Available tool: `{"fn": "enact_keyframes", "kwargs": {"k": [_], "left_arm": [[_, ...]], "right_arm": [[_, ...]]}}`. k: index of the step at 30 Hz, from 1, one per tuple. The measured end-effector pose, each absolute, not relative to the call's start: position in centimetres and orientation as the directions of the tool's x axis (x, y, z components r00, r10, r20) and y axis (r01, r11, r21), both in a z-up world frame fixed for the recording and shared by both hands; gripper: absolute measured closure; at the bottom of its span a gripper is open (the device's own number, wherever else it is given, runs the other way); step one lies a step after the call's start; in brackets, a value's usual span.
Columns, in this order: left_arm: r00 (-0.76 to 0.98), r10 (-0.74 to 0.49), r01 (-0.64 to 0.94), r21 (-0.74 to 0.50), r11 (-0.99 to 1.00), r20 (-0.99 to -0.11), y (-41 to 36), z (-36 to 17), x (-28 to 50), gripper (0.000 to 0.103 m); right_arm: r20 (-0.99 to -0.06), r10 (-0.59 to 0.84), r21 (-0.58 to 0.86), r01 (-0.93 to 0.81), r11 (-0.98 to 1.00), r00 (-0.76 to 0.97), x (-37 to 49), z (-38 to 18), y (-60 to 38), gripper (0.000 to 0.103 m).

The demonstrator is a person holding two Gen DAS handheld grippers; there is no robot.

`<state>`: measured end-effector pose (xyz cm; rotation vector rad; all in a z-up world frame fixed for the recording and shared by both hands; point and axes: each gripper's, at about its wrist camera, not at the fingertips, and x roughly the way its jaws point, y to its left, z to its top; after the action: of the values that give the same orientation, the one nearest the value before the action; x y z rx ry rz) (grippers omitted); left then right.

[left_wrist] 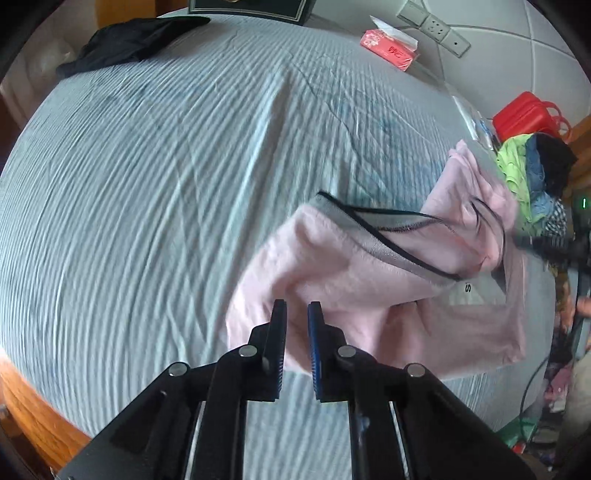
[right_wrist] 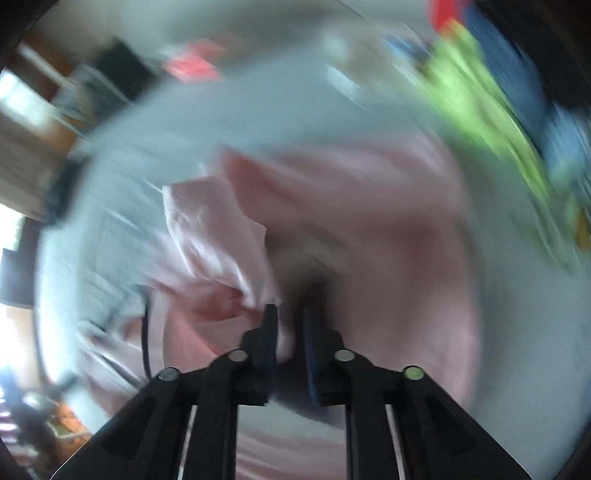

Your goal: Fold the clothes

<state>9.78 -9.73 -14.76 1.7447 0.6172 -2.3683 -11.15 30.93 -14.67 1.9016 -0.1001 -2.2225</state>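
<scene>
A pale pink garment [left_wrist: 369, 280] with a grey, black-edged neckband [left_wrist: 369, 229] lies crumpled on the right half of a light blue ribbed bed sheet [left_wrist: 166, 184]. My left gripper [left_wrist: 297, 306] points steeply down over the garment's near left edge, its jaws narrow with a fold of pink cloth pinched between them. The right wrist view is heavily blurred. There, the pink garment [right_wrist: 332, 206] fills the middle, and my right gripper [right_wrist: 290, 310] has its jaws close together with a bunch of pink cloth drawn up between them.
A black garment [left_wrist: 129, 40] lies at the bed's far left. A red tissue pack [left_wrist: 389, 50] and a power strip [left_wrist: 436, 24] sit at the far edge. A pile of green, blue and black clothes [left_wrist: 532, 173] and a red container [left_wrist: 524, 112] are at the right. Wooden bed frame [left_wrist: 29, 398] runs along the near left.
</scene>
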Motion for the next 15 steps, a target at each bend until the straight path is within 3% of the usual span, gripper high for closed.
{"fn": "enact_keyframes", "kwargs": {"k": [2, 3, 4, 6, 10, 15], "left_arm": [[-0.323, 0.094, 0.377, -0.219, -0.9, -0.942, -8.8, -14.3, 10.2, 0.083], [-0.331, 0.076, 0.388, -0.208, -0.898, -0.941, -8.6, -14.0, 10.3, 0.069], [-0.342, 0.048, 0.404, -0.193, -0.894, -0.939, -8.4, -13.6, 10.2, 0.047], [-0.369, -0.007, 0.426, -0.162, -0.89, -0.929, -8.2, -12.8, 9.4, 0.026], [-0.352, -0.087, 0.439, -0.082, -0.895, -0.932, -9.5, -12.6, 7.3, 0.026], [-0.311, -0.09, 0.418, -0.051, -0.907, -0.946, -9.8, -14.7, 4.9, 0.026]], "right_arm": [[-0.973, -0.194, 0.184, 0.088, -0.979, -0.124, -10.2, -15.9, 34.4, 0.083], [-0.969, -0.209, 0.201, 0.076, -0.977, -0.133, -9.9, -15.9, 35.6, 0.078], [-0.963, -0.228, 0.22, 0.07, -0.973, -0.143, -9.6, -15.8, 36.7, 0.076], [-0.943, -0.289, 0.275, 0.103, -0.956, -0.163, -9.2, -14.8, 37.5, 0.064], [-0.909, -0.373, 0.352, 0.136, -0.926, -0.189, -9.6, -13.3, 37.2, 0.061], [-0.897, -0.388, 0.37, 0.122, -0.921, -0.209, -11.8, -12.7, 34.9, 0.061]]}}
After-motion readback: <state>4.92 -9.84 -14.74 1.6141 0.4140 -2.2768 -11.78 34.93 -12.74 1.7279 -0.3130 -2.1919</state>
